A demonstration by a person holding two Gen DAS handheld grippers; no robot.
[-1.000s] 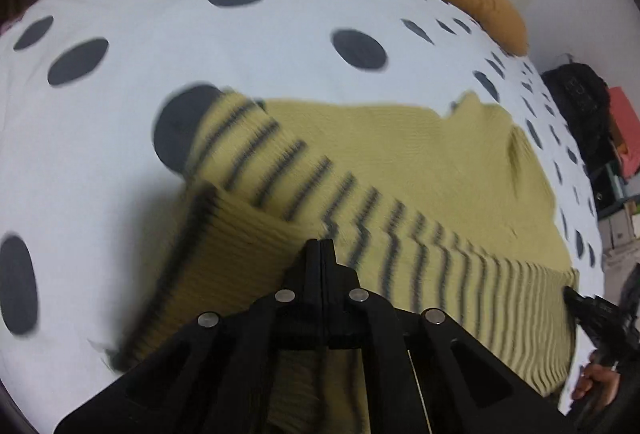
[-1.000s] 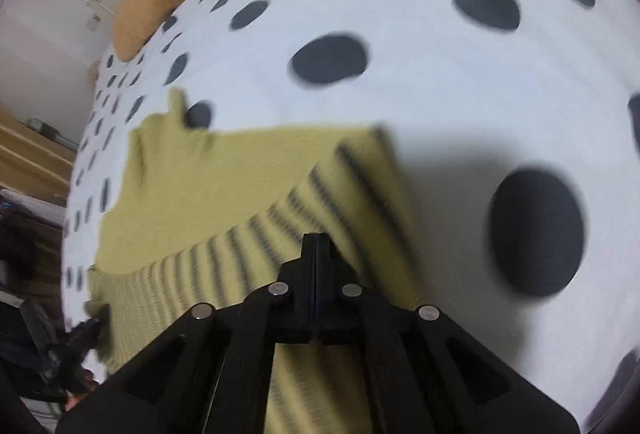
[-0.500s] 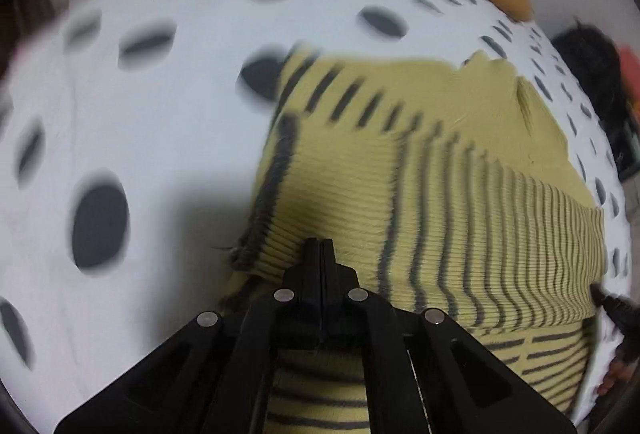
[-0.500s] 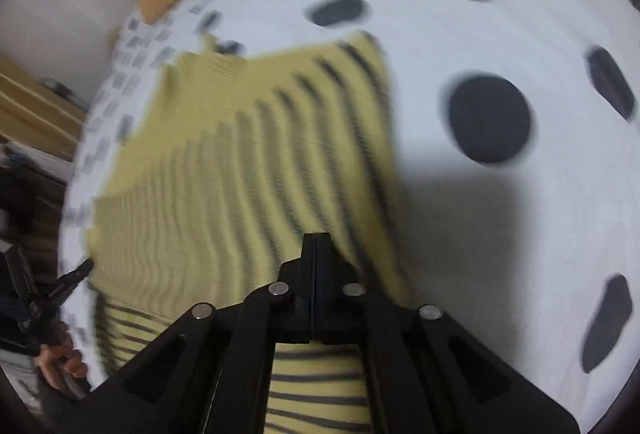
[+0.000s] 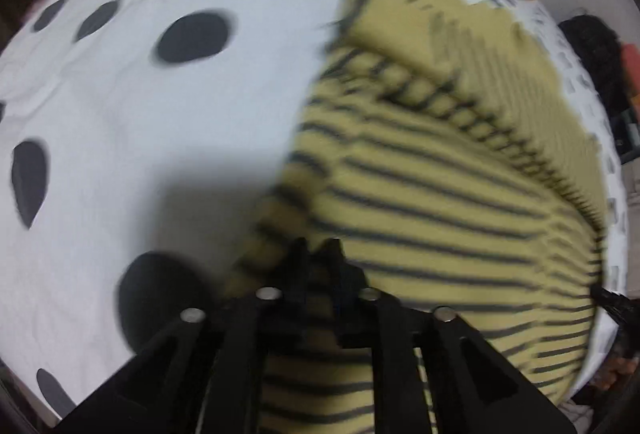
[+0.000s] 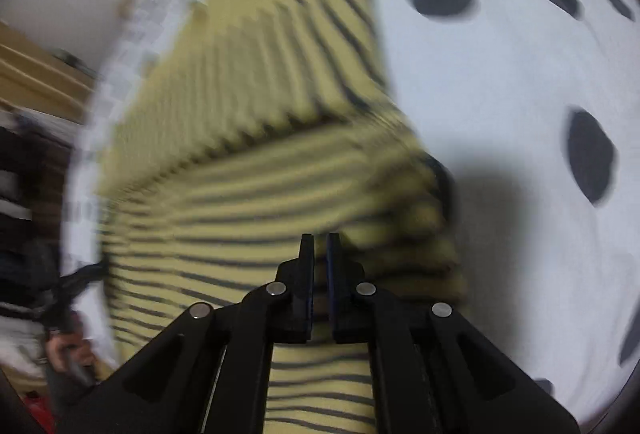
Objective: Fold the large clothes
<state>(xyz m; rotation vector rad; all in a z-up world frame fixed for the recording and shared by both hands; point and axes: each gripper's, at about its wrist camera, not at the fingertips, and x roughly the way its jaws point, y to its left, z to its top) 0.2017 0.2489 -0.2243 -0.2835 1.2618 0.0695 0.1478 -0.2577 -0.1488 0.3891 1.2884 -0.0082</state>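
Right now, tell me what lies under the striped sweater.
The yellow striped sweater lies on a white bedspread with dark dots, folded over itself. Whatever the bedspread carries beneath the sweater is covered.

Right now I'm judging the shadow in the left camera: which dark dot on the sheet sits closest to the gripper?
The big dot just left of the left gripper, inside its shadow. The others lie farther up the sheet.

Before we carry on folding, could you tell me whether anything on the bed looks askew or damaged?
Nothing looks damaged. The striped sweater is bunched near the left gripper and right gripper, both shut on it.
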